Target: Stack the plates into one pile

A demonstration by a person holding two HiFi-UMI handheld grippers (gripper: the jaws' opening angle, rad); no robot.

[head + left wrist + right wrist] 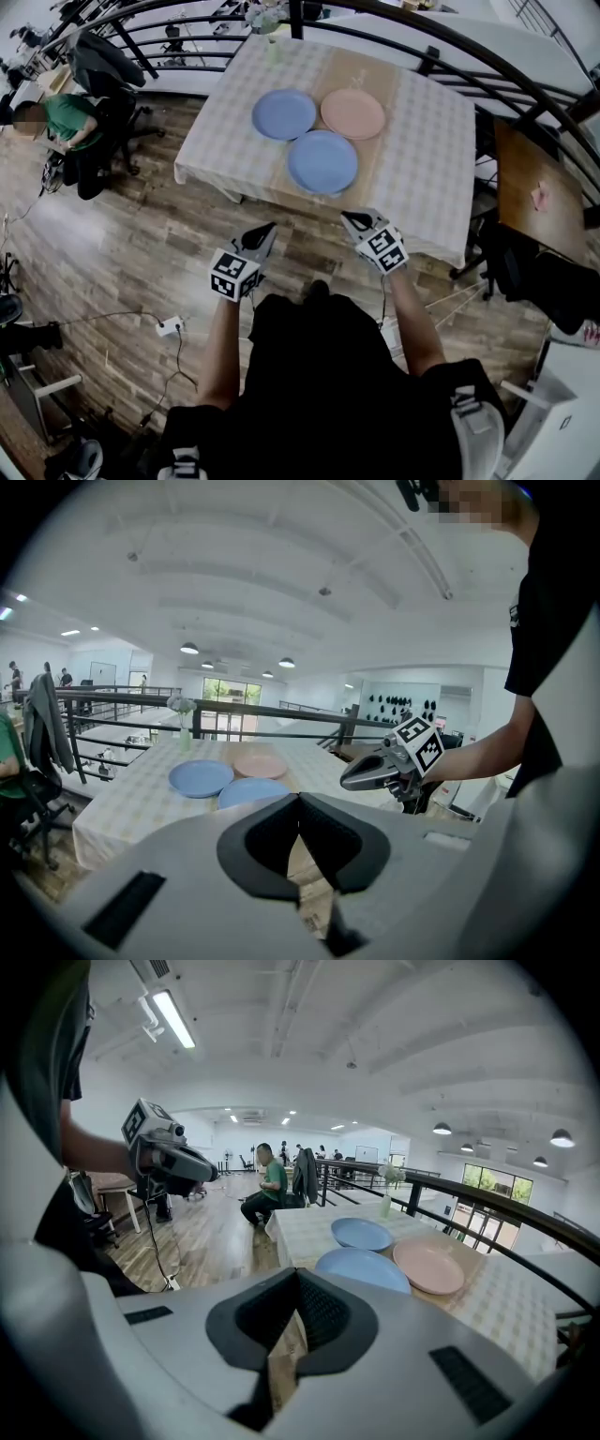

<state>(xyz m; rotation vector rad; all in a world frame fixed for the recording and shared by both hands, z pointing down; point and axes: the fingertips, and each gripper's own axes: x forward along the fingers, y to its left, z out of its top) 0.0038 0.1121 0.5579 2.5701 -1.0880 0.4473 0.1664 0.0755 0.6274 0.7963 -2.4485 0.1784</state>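
Three plates point(322, 161) clustered on table point(427, 159), vase point(273, 52) behind

Counter point(427, 159) under a checked cloth point(234, 112) and tan runner point(367, 73). Pink plate point(352, 113) on the runner; far blue plate point(283, 114) just left of it; near blue plate point(322, 161) just before it; vase point(273, 47) beyond.
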